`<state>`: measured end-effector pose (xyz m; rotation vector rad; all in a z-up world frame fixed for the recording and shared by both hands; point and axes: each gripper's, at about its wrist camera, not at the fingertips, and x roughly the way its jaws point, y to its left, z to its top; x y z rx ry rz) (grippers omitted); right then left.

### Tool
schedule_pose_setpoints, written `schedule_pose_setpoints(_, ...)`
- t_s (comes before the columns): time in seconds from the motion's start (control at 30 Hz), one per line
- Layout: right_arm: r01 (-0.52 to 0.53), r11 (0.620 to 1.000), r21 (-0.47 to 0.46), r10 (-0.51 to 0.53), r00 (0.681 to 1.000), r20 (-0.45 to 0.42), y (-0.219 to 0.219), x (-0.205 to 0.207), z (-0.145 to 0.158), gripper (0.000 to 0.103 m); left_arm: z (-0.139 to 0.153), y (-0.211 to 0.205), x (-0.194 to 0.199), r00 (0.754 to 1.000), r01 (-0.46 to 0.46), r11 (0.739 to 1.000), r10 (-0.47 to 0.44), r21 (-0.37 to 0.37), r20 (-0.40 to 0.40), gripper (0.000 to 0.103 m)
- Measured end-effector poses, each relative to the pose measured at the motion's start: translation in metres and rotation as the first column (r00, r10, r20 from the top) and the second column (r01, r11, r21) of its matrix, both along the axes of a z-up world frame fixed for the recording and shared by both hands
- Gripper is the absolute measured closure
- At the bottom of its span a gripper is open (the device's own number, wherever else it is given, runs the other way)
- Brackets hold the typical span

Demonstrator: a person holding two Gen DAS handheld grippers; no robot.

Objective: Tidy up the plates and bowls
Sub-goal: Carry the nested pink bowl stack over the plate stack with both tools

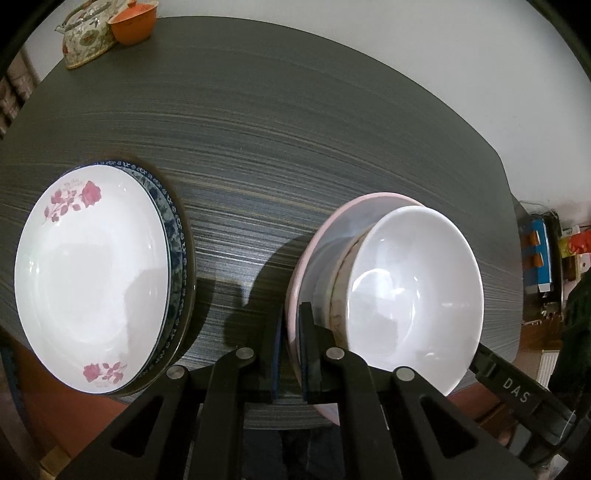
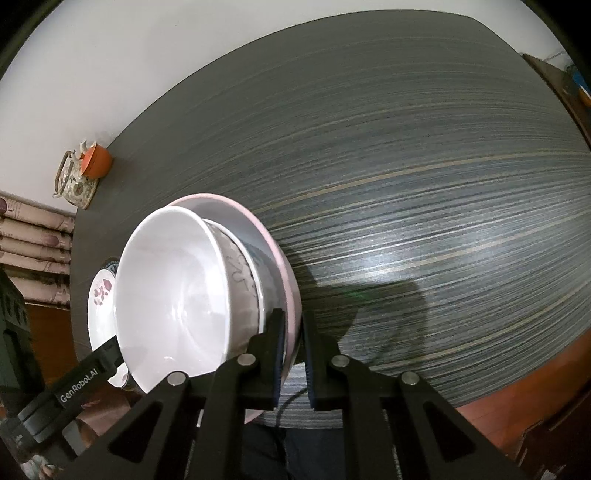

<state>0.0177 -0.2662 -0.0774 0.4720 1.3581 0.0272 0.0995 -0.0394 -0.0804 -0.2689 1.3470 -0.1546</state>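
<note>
Home dining table (image 1: 295, 129), teapot (image 1: 83, 40)

Left wrist fisheye: sat low at the near edge of the table (image 1: 295, 122), faced across it toward the far wall, close behind the left gripper (image 1: 291, 347), pink plate (image 1: 314, 236) rim right at the lens. Right wrist fisheye: likewise low and close behind the right gripper (image 2: 294, 354), on the opposite side of that plate, angled across the table. Shared by both: the pink plate with white bowl (image 1: 413, 295), the rose plate (image 1: 92, 273), the teapot (image 1: 85, 40) and orange cup (image 1: 133, 26) at the far edge.
</note>
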Motion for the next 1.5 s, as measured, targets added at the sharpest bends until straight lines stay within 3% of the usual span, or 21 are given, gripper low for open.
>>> schedule_pose_setpoints(0.23, 0.000, 1.000, -0.010, 0.000, 1.000, 0.017, 0.003, 0.000, 0.007, 0.093, 0.004, 0.008, 0.001, 1.000, 0.000, 1.000, 0.000, -0.006, 0.015, 0.099)
schedule_pose_setpoints(0.73, -0.068, 0.998, -0.007, 0.068, 0.995, 0.075, 0.037, 0.021, 0.046, 0.093, 0.044, 0.042, 0.000, 0.995, -0.053, 0.999, 0.053, 0.000, 0.086, 0.099)
schedule_pose_setpoints(1.07, -0.167, 0.986, 0.001, 0.165, 0.980, 0.113, 0.100, 0.042, 0.067, 0.093, 0.064, 0.098, -0.009, 0.982, -0.144, 0.989, 0.140, 0.022, 0.126, 0.099)
schedule_pose_setpoints(1.5, -0.284, 0.959, 0.017, 0.281, 0.955, 0.093, 0.180, 0.048, 0.058, 0.093, 0.056, 0.176, -0.026, 0.957, -0.273, 0.961, 0.268, 0.038, 0.110, 0.099)
